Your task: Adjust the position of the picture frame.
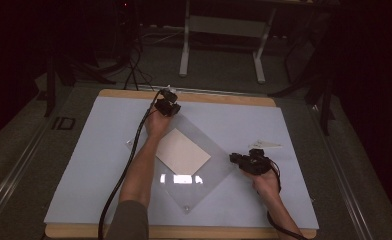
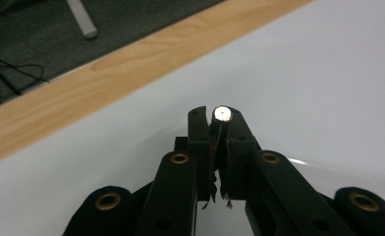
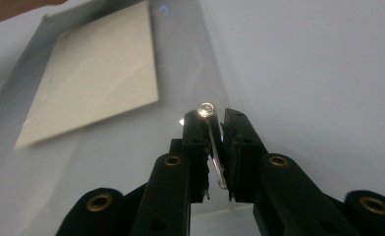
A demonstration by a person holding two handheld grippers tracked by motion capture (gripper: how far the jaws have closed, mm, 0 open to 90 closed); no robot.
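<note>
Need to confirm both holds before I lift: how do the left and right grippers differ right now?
The left gripper is at the clear sheet's far corner, the right gripper at its right corner. The left's jaws look pressed together on a silver stud; the right's show a slight gap around its stud. Both clamp the sheet's edge.

L hand-held gripper (image 1: 167,106) & R hand-held gripper (image 1: 250,161), jaws clamped.

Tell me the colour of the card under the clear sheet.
Cream card, clearest in the high view.
</note>
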